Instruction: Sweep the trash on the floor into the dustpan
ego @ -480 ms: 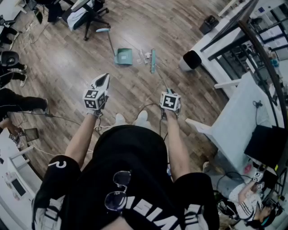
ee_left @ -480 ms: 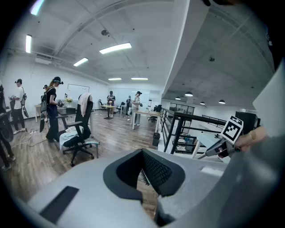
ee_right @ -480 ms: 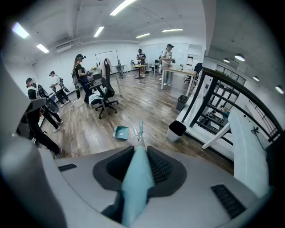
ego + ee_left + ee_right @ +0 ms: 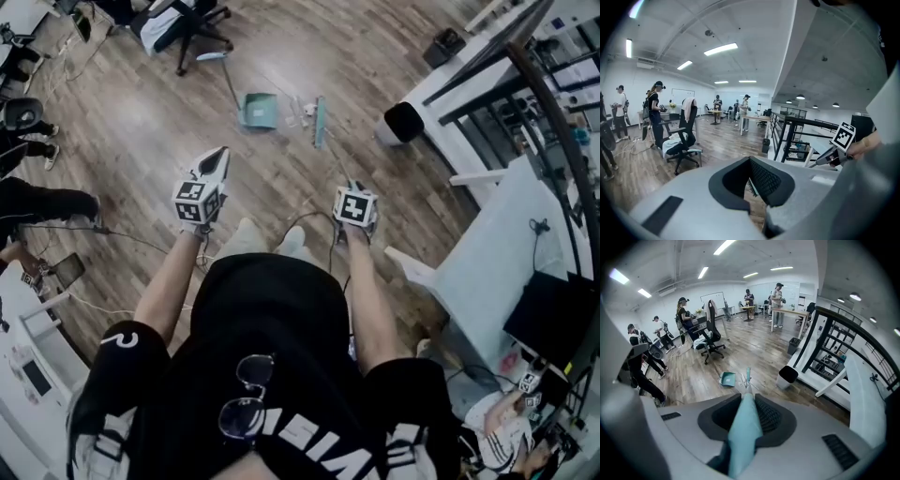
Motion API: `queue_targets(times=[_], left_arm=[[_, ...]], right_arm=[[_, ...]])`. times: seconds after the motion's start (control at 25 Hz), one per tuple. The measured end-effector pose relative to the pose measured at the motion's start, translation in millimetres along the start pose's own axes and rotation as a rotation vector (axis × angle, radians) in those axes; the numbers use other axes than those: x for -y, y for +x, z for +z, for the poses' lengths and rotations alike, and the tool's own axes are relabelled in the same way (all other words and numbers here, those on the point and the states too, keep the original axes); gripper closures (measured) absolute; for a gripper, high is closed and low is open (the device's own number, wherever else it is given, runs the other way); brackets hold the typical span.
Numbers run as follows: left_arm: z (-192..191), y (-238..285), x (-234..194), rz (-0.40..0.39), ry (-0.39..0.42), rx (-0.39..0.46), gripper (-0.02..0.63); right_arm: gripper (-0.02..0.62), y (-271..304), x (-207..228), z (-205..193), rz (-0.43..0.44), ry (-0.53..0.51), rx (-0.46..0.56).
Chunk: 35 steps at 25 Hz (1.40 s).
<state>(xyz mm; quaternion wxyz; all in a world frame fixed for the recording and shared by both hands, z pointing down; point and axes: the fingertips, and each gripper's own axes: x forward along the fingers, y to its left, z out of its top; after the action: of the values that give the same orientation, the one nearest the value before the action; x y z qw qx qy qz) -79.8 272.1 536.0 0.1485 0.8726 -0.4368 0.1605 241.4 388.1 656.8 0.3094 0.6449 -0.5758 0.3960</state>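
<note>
**Sweep not begun: trash lies loose beside the dustpan**

Your right tool [image 4: 746,414] is clamped on the teal broom handle [image 4: 743,439], and the broom head [image 4: 320,122] rests on the floor ahead of you. Your left tool [image 4: 752,182] has its jaws narrowly apart with nothing between them. The teal dustpan [image 4: 260,110] lies flat on the wooden floor [image 4: 141,131], its long handle running away from you. The trash [image 4: 300,112], a few pale scraps, sits between pan and broom head, outside the pan.

I judge that nothing has been swept in yet. The whole push toward the pan is left, and nothing braces the pan.

The floor is bare plank, open around the pan. A black-topped bin [image 4: 401,122] and white tables [image 4: 497,253] line its right edge. An office chair [image 4: 192,23] stands beyond the pan, and people stand farther back in the room.
</note>
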Motion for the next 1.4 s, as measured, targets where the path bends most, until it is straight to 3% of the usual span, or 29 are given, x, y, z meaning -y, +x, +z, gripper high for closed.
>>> queue_targets(times=[0.4, 1.04, 1.4], left_arm=[[9.9, 65.5, -36.0, -0.002, -0.027, -0.004, 0.607], [85.6, 204.6, -173.0, -0.099, -0.05, -0.018, 0.607], [102.2, 258.8, -185.0, -0.111, -0.061, -0.065, 0.608]], right_arm=[[0.512, 44.8, 7.2, 44.4, -0.039, -0.016, -0.043], [0.512, 111.2, -43.4, 183.1, -0.108, 0.071, -0.064], [0.512, 138.0, -41.9, 236.5, -0.101, 0.073, -0.045]])
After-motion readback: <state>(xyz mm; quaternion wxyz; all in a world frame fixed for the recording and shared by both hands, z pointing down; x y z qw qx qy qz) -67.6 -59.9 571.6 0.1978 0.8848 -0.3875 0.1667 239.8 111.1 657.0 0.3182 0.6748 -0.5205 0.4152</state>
